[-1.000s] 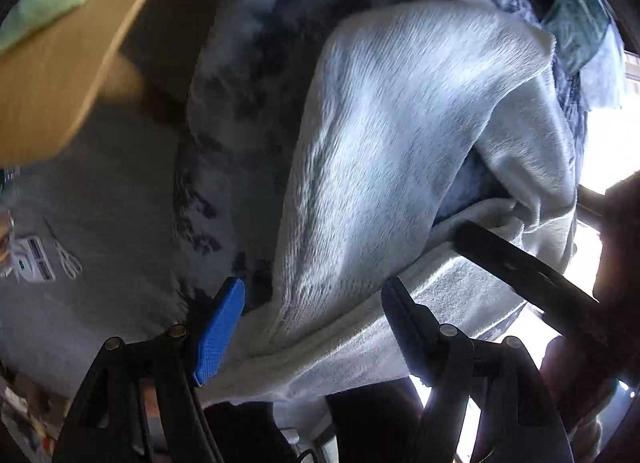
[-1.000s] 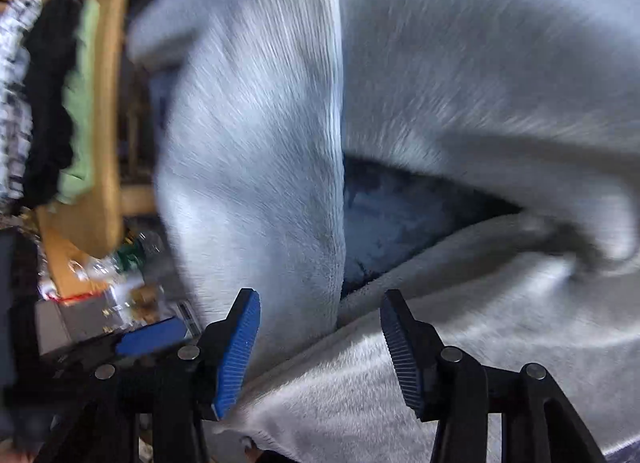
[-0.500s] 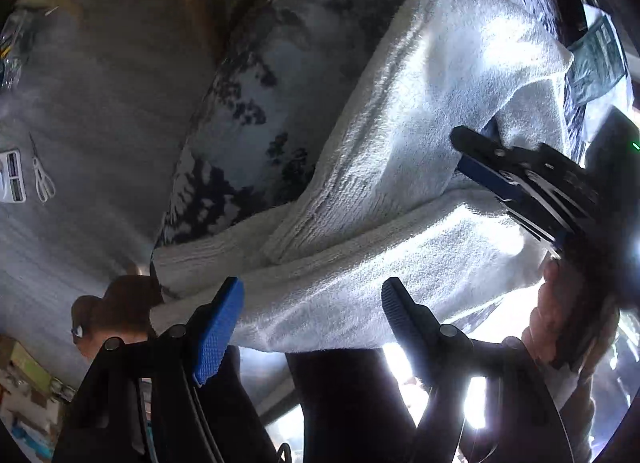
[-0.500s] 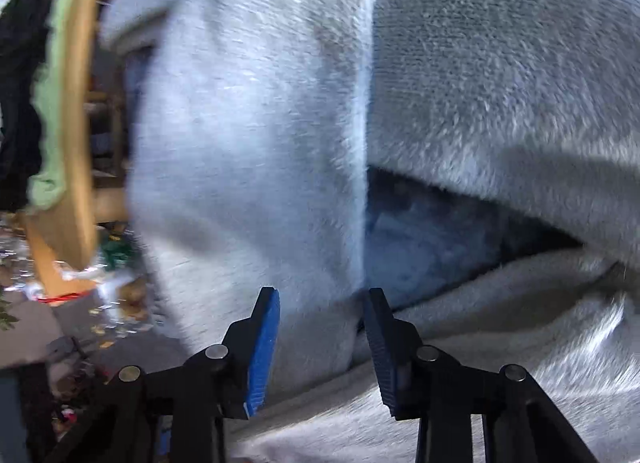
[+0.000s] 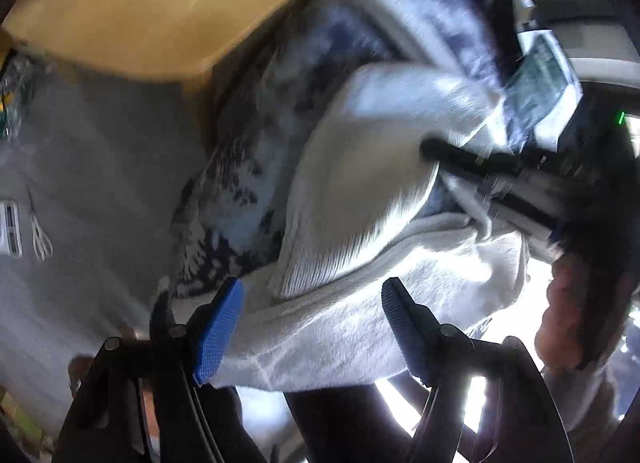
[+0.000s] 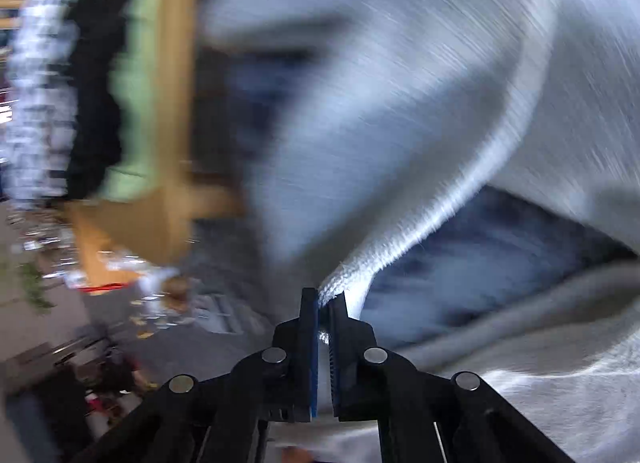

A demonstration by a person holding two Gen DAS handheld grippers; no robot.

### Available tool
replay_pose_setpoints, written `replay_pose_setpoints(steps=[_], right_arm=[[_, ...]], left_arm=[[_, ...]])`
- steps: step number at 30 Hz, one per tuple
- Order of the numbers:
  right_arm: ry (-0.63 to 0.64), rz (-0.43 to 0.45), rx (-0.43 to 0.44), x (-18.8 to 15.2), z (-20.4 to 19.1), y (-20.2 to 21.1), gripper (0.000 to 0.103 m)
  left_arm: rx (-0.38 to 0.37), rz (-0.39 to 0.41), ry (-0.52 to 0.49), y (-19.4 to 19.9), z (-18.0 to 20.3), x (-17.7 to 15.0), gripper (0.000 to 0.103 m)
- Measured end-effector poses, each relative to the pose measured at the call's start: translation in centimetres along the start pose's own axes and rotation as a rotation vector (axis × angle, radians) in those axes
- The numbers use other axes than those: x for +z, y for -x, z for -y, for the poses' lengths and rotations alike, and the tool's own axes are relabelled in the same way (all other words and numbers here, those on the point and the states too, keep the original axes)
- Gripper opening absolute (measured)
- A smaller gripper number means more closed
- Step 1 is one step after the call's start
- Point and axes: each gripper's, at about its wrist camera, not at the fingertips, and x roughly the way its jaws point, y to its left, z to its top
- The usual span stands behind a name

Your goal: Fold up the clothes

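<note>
Right tongs pinched together on the ribbed edge of a pale grey fleece garment, having just been closing, with the fabric caught between the blue pads. Seen also from the left wrist view, reaching in from the right and biting into a fold of the same garment.

Left tongs standing well apart, blue ribbed pads either side of the garment's near hem, neither pad pressing on it; cloth between them but loose.

Garment bunched and partly lifted, draped over a blue-and-white mottled fabric surface that fills the middle of the scene; a dark blue patch of that same surface visible through the gap under the lifted edge. Heavy motion blur in both views.

Far left: a yellowish wooden chair with a light green cloth and a black cloth hung on it. Grey carpeted floor on the left, with a small pair of white-handled scissors lying on it. At the right edge, a person's hand gripping the handle of the right tongs.
</note>
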Motion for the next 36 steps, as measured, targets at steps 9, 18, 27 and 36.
replay_pose_setpoints(steps=[9, 18, 27, 36], right_arm=[[0.169, 0.125, 0.091, 10.1, -10.9, 3.6, 0.03], [-0.061, 0.063, 0.341, 10.3, -6.2, 8.5, 0.067], [-0.092, 0.091, 0.366, 10.1, -4.6, 10.7, 0.071], [-0.102, 0.195, 0.219, 8.1, -0.1, 14.3, 0.07]], left_arm=[[-0.039, 0.063, 0.079, 2.0, -1.3, 0.9, 0.073], [-0.046, 0.102, 0.002, 2.4, 1.3, 2.0, 0.073], [0.094, 0.355, -0.128, 2.0, 6.7, 8.4, 0.073], [0.192, 0.348, -0.233, 0.7, 8.9, 11.1, 0.073]])
